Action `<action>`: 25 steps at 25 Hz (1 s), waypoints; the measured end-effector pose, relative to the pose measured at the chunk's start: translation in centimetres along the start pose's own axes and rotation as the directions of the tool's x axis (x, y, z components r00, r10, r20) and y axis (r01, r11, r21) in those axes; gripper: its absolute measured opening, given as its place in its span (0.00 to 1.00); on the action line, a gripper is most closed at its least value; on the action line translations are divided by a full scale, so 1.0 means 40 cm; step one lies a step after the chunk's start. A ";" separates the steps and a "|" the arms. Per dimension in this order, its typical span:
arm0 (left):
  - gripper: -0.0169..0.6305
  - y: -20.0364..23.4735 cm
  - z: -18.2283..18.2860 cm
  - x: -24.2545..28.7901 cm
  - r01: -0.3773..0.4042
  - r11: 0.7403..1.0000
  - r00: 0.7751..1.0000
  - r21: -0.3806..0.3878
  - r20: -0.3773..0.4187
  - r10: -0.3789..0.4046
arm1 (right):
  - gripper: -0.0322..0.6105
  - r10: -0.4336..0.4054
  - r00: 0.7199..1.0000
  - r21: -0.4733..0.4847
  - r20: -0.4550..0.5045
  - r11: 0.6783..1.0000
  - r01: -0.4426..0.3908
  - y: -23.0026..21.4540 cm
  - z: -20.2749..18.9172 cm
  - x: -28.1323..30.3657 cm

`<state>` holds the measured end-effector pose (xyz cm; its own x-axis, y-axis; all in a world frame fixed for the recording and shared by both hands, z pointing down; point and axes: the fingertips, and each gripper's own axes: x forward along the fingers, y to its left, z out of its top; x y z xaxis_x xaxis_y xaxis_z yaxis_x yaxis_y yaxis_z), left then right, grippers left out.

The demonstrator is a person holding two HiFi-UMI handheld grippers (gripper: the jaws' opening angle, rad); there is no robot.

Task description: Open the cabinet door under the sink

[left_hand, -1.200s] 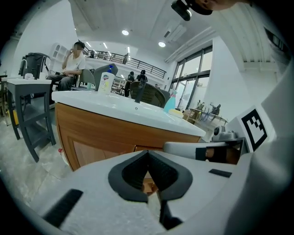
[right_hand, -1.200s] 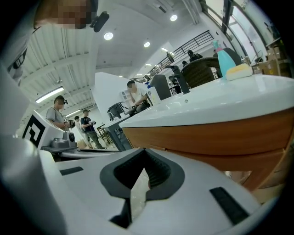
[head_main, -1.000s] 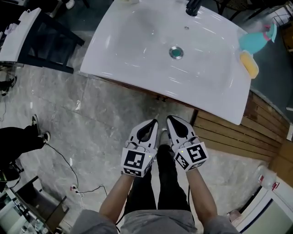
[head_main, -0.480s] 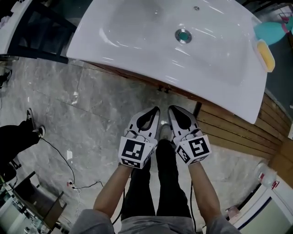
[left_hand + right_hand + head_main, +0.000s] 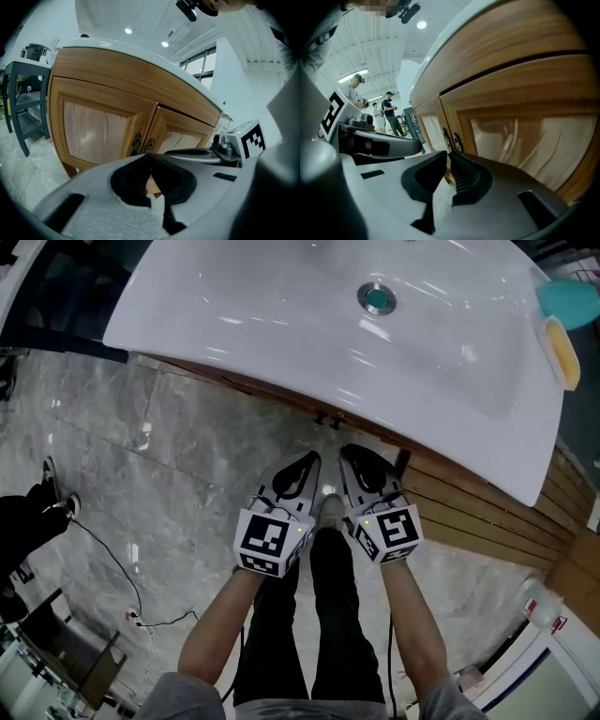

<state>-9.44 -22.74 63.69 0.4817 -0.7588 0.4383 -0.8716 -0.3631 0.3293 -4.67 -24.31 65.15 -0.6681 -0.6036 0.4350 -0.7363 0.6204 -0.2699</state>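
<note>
A wooden cabinet with two doors [image 5: 93,126] stands under the white sink [image 5: 281,324]. Two dark metal handles [image 5: 136,144] sit side by side where the doors meet; they also show in the right gripper view as the handles [image 5: 451,139] and from above as the handles [image 5: 328,418]. My left gripper [image 5: 309,458] and right gripper [image 5: 349,452] hang side by side a short way in front of the handles, touching nothing. The left gripper [image 5: 150,157] is shut and empty. The right gripper [image 5: 448,157] is also shut with nothing between its pads.
A yellow sponge [image 5: 562,351] and a teal bottle [image 5: 572,298] rest on the sink's right edge. Wooden slats [image 5: 469,517] lie on the floor at the right, a cable [image 5: 117,563] at the left. A dark shelf unit [image 5: 23,103] stands left of the cabinet. People [image 5: 389,112] stand far behind.
The head view has shifted so the sink sits lower and wider in frame. Both grippers have edged slightly nearer the cabinet front, still shut and side by side.
</note>
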 end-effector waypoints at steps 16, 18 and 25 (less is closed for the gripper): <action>0.04 0.023 -0.046 0.042 -0.003 1.000 1.000 -0.007 -0.019 0.003 | 0.16 -0.068 0.998 -0.070 -0.014 0.995 0.067 -0.051 -0.073 0.108; 0.04 0.025 -0.048 0.043 -0.006 1.000 1.000 -0.007 -0.023 0.005 | 0.16 -0.061 0.998 -0.078 -0.020 0.995 0.059 -0.054 -0.078 0.117; 0.04 0.036 -0.064 0.038 -0.018 1.000 0.999 -0.014 -0.039 0.018 | 0.15 -0.065 0.998 -0.082 -0.007 0.995 0.064 -0.057 -0.080 0.125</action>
<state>-9.74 -23.04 66.96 0.4692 -0.7436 0.4763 -0.8790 -0.3412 0.3331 -5.97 -27.15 70.68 -0.6180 -0.6392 0.4576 -0.7665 0.6193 -0.1701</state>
